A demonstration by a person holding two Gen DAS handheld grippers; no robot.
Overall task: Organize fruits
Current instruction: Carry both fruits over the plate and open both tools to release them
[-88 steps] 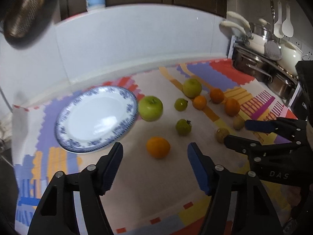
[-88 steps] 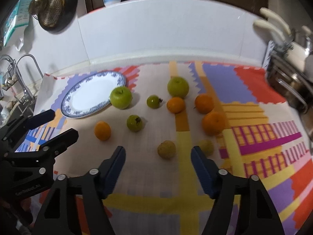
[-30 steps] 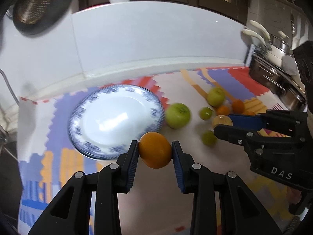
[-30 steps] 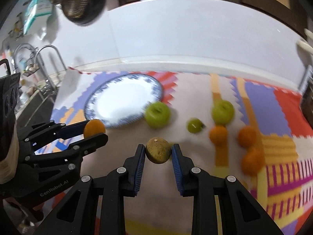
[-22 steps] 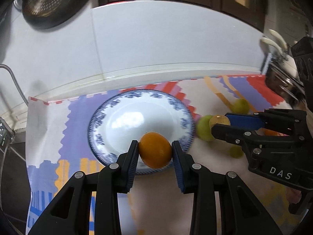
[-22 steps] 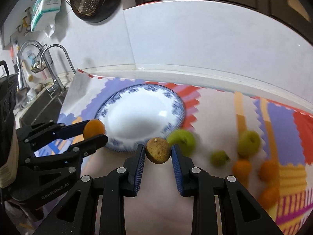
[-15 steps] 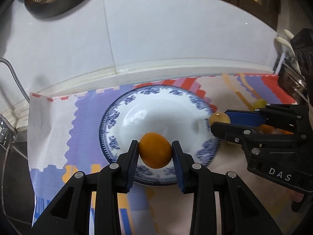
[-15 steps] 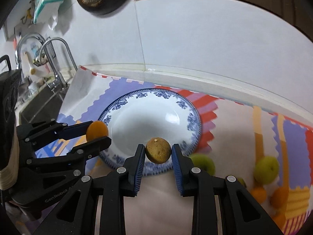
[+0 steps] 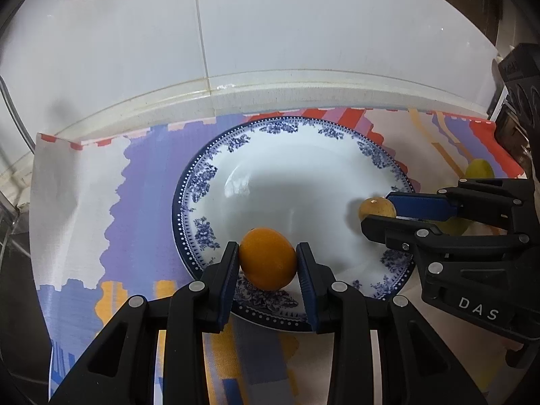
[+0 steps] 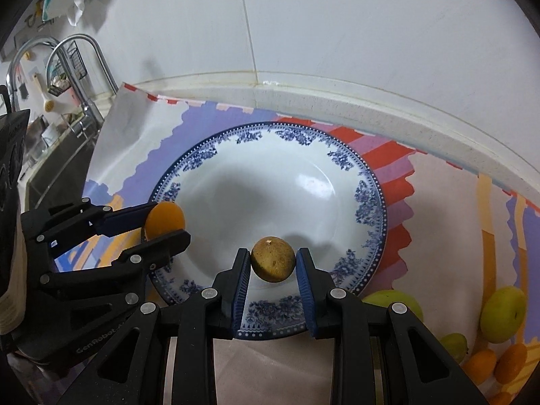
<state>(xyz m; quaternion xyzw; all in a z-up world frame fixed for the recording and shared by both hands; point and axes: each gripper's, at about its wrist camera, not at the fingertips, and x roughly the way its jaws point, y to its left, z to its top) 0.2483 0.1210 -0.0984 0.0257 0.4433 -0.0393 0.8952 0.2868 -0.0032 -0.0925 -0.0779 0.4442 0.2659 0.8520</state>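
My left gripper (image 9: 268, 261) is shut on an orange (image 9: 268, 257) and holds it over the near rim of the blue-and-white plate (image 9: 236, 145). My right gripper (image 10: 272, 263) is shut on a small brown fruit (image 10: 273, 259) over the plate's (image 10: 368, 199) near part. In the left wrist view the right gripper (image 9: 379, 214) with the brown fruit (image 9: 375, 207) is over the plate's right side. In the right wrist view the left gripper (image 10: 167, 224) holds the orange (image 10: 164, 219) at the plate's left rim. The plate's middle is bare.
The plate lies on a colourful mat (image 10: 438, 202) against a white tiled wall (image 9: 303, 33). Green apples (image 10: 503, 314) and oranges (image 10: 509, 362) lie on the mat to the right of the plate. A sink tap (image 10: 77, 67) stands at far left.
Both grippers have carried their fruits forward and left, from beside the plate to over it. The plate now looks closer and larger. Both grips are unchanged.
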